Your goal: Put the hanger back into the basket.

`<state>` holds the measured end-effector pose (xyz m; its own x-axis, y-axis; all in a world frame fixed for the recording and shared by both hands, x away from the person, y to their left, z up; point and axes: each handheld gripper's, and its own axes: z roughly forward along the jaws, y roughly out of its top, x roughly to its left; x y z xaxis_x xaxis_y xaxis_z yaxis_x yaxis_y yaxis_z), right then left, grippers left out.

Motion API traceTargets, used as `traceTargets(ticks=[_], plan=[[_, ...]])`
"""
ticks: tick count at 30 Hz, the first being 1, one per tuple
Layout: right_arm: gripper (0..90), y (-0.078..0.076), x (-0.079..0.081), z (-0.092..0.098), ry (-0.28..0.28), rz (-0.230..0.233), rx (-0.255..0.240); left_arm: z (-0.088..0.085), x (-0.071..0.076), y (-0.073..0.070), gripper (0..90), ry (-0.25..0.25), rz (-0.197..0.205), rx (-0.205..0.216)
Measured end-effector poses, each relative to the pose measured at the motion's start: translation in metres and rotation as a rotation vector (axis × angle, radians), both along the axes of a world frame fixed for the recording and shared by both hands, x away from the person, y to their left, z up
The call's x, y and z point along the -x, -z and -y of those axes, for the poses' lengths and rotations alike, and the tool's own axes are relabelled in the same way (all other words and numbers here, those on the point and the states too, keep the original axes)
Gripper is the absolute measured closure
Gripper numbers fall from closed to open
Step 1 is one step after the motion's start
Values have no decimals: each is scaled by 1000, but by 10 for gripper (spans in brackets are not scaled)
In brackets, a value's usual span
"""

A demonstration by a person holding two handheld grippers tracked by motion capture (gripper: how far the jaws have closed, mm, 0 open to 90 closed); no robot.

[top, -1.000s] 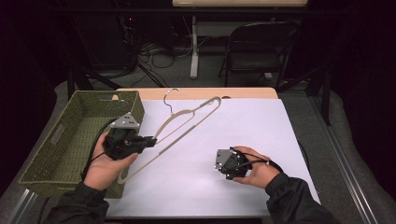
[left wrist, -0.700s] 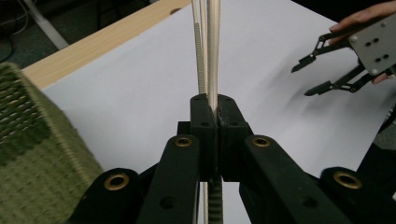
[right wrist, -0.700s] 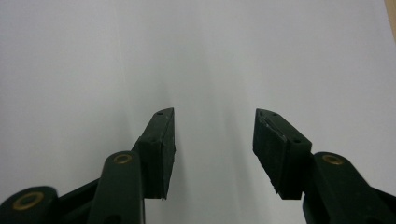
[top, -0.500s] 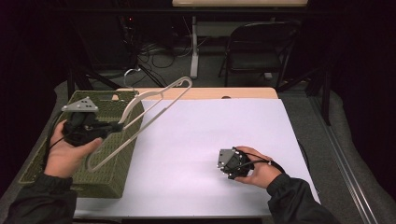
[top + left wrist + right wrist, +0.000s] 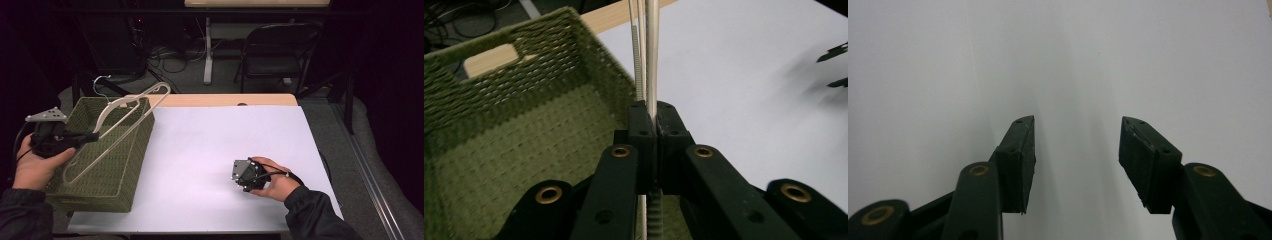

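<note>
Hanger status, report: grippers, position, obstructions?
Left gripper shut on hanger, held over green basket. Right gripper open, empty, above white table. Nothing obstructing.

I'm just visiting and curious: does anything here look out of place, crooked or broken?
Nothing looks damaged or spilled. The one odd sight is the hanger: it isn't lying flat but hangs tilted over the green basket, pinched in the shut left gripper, its hook poking past the basket's far rim. The right gripper rests open over the bare white table.
</note>
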<state>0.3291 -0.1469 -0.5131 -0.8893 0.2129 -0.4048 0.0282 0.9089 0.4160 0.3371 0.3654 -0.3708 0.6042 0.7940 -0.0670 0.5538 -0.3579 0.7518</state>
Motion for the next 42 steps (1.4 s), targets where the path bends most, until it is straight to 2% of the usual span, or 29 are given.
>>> traceTargets(ticks=[6, 9, 10, 11, 13, 14, 15, 23, 27, 31, 32, 34, 38, 40, 42], plan=[[487, 1, 0, 0, 9, -4, 4, -19, 2, 3, 874, -28, 5, -26], [487, 0, 0, 0, 6, -9, 15, -29, 4, 5, 874, -38, 4, -24], [488, 2, 0, 0, 5, 9, -11, -32, 4, 5, 874, -37, 2, -26], [488, 1, 0, 0, 5, -6, 14, -34, 5, 6, 874, -37, 0, -25], [488, 0, 0, 0, 6, -14, 26, -40, 6, 9, 875, -41, -5, -32], [488, 2, 0, 0, 11, -3, 5, -43, 6, 9, 875, -43, -7, -34], [488, 2, 0, -1, 12, -4, 5, -46, 7, 11, 874, -46, -9, -37], [489, 7, -1, -2, 5, -2, 22, -61, 6, 19, 874, -47, -6, -2], [489, 7, -1, -3, 14, -7, 22, -61, 0, 20, 874, -41, -12, -30], [490, 7, -1, -3, 16, -5, 23, -67, -2, 19, 874, -20, -3, -37], [490, 6, 0, -2, 20, -9, 36, -68, -3, 20, 874, -10, -3, -40], [490, 7, 0, -2, 19, -3, 16, -71, -3, 22, 875, -11, -1, -40], [490, 7, 0, -2, 22, -2, 16, -78, -3, 27, 874, 4, 3, -33], [490, 7, 0, -2, 21, -1, 17, -81, -2, 30, 874, 13, -6, -41], [490, 7, 0, -2, 14, 2, 20, -84, -2, 35, 874, 17, -13, -33]])
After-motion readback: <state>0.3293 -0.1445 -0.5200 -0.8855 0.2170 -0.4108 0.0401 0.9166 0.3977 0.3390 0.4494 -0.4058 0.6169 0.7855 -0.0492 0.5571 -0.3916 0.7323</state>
